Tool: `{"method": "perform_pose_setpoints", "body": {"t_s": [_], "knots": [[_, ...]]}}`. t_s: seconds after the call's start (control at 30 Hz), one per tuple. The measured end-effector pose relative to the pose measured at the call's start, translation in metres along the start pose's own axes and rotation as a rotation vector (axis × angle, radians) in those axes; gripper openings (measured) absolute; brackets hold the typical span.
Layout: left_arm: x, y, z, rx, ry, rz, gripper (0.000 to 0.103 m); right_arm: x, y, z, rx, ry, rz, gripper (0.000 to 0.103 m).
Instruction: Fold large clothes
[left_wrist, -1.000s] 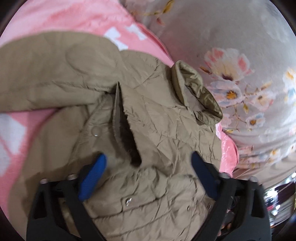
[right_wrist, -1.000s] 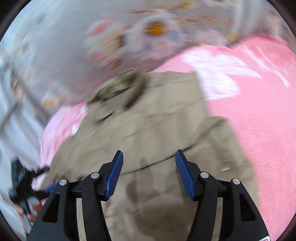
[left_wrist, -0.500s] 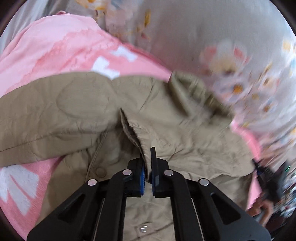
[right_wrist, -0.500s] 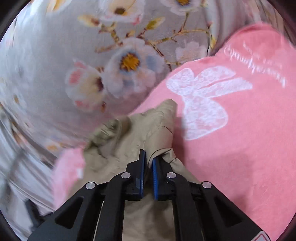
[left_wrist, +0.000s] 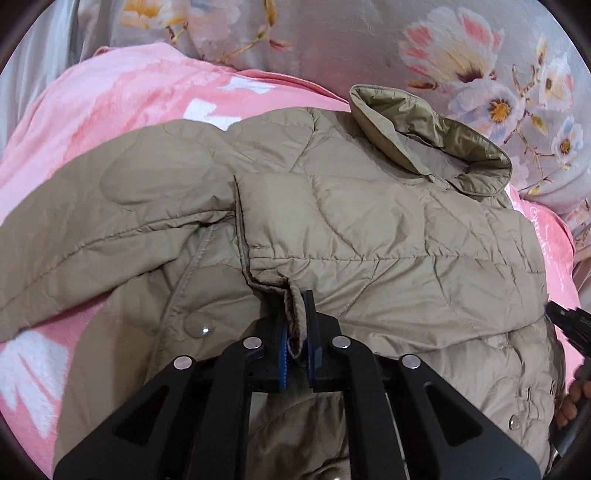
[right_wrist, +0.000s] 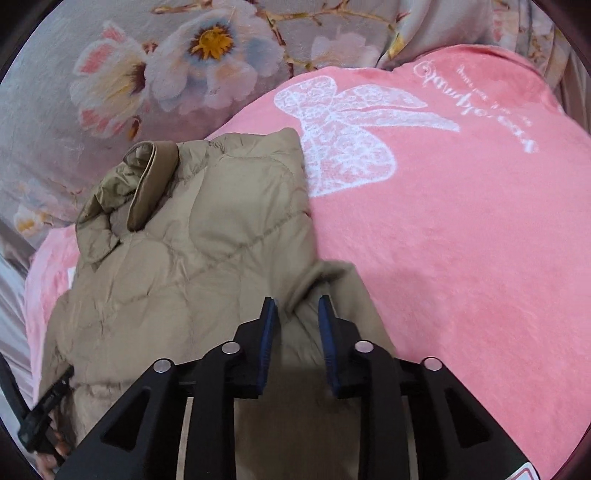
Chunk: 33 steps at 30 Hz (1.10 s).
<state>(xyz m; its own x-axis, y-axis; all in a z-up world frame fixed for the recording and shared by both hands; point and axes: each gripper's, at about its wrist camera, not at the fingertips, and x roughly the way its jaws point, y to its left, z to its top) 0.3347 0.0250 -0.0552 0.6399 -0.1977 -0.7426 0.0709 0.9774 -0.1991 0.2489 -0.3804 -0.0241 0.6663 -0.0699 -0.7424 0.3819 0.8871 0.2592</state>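
Observation:
A khaki quilted jacket (left_wrist: 369, 229) lies spread on a pink blanket (left_wrist: 129, 103), its collar (left_wrist: 424, 147) pointing away from me. My left gripper (left_wrist: 297, 325) pinches the jacket's front edge; a fold of that hem sits between the blue pads while the jaws are opening slightly. In the right wrist view the same jacket (right_wrist: 207, 258) lies left of centre with its collar (right_wrist: 147, 184) at the upper left. My right gripper (right_wrist: 297, 314) hovers over the jacket's right side, its jaws opening, the pads apart and not pressing the cloth below them.
The pink blanket (right_wrist: 461, 240) with a white butterfly print stretches to the right. A grey flowered cover (right_wrist: 74, 110) rises behind it. The other gripper shows at each view's edge, right (left_wrist: 569, 321) and left (right_wrist: 44, 417), with a person's hand (left_wrist: 576, 398) on one.
The left gripper went from wide open to closed on the jacket's front edge and rolled. The right gripper closed near the jacket's shoulder, then parted its jaws again.

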Motion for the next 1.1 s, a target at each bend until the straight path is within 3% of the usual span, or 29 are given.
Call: {"method": "perform_pose_setpoints", "body": {"t_s": [0.07,0.13,0.2,0.23,0.33,0.43,0.57,0.8,1.1], "knots": [[-0.019,0.001,-0.002,0.003,-0.027,0.052,0.02,-0.021,0.017,-0.001,-0.066,-0.059,-0.001,0.028],[-0.056,-0.005,-0.002,0.015,-0.124,0.102,0.028,-0.04,0.043,-0.005,-0.156,-0.108,0.037,0.028],[-0.088,-0.016,0.006,0.005,-0.208,0.07,0.04,-0.047,0.077,-0.01,-0.246,-0.125,0.082,0.028],[-0.096,-0.022,0.011,-0.006,-0.219,0.031,0.04,-0.046,0.097,-0.014,-0.293,-0.115,0.113,0.028],[-0.089,-0.054,0.027,0.011,-0.163,-0.07,0.04,-0.027,0.146,-0.028,-0.401,-0.087,0.143,0.028],[-0.05,-0.074,0.025,0.038,-0.072,-0.035,0.04,0.001,0.169,-0.041,-0.43,-0.021,0.154,0.024],[-0.004,-0.065,0.007,0.0,0.031,0.003,0.04,0.03,0.172,-0.059,-0.426,0.025,0.137,0.022],[-0.001,-0.063,-0.017,0.032,-0.035,0.012,0.041,0.042,0.17,-0.069,-0.416,0.004,0.136,0.022],[0.003,-0.067,-0.016,0.044,-0.052,0.021,0.044,0.044,0.168,-0.069,-0.408,-0.007,0.142,0.022]]}}
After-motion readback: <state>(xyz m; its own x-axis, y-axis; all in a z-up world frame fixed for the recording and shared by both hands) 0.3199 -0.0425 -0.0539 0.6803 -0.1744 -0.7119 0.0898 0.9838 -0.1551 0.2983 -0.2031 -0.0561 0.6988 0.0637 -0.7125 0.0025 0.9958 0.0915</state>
